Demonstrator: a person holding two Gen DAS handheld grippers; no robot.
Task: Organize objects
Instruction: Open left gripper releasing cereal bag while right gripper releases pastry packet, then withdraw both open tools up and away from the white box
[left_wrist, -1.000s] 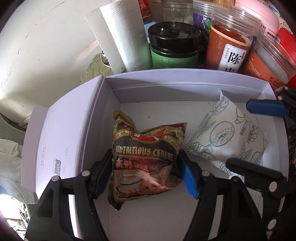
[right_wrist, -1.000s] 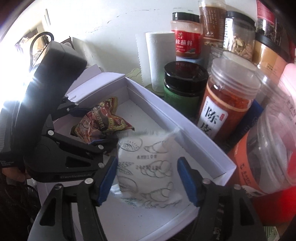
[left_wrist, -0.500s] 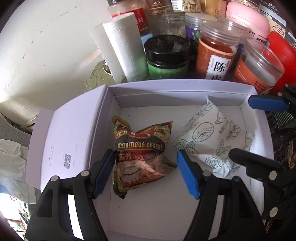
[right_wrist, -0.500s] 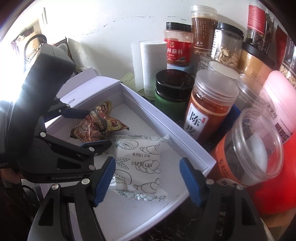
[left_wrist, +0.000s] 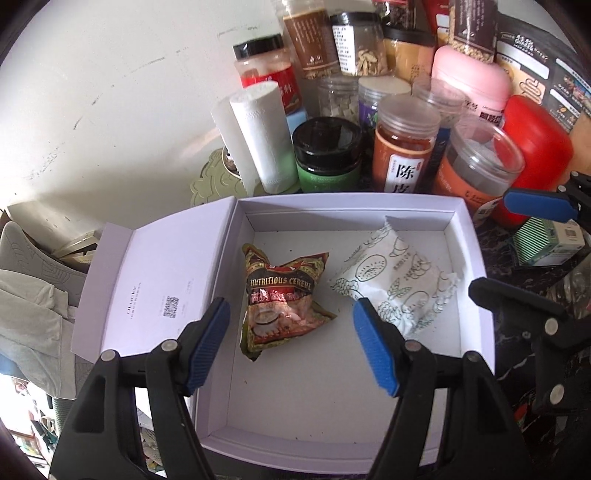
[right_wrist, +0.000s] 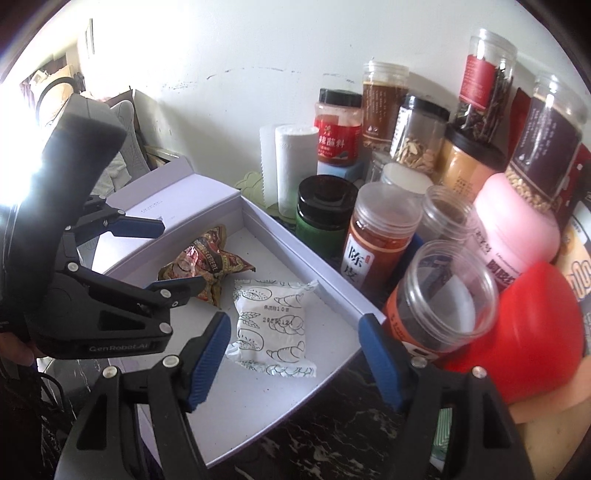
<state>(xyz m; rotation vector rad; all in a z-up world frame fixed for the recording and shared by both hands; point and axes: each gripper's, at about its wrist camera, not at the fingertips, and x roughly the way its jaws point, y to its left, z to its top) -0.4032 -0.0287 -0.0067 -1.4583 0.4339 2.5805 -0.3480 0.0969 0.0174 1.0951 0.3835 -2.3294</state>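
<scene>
Both tongs, left (left_wrist: 291, 341) and right (right_wrist: 295, 350), gape apart above the box (left_wrist: 332, 439); 2 packets, cereal (left_wrist: 282, 299) and pastry (right_wrist: 271, 328), lie ahead of them.

Black left gripper (left_wrist: 291, 343) and right gripper (right_wrist: 295, 354): blue ribbed fingers (left_wrist: 373, 350), silver screws, "GenRobot.AI" lettering

- A paper towel roll (left_wrist: 264, 136) stands upright against the white wall (left_wrist: 110, 74).
- Just beside it sits a green jar with a black lid (left_wrist: 327, 155).
- An orange-filled jar labelled in Chinese characters (left_wrist: 402, 147) stands next to the green jar.
- A clear-lidded orange jar (left_wrist: 480, 158) leans by a red container (left_wrist: 535, 147).
- A pink tub (right_wrist: 517, 229) sits behind them.
- A red-labelled spice shaker (right_wrist: 338, 127) stands at the back.
</scene>
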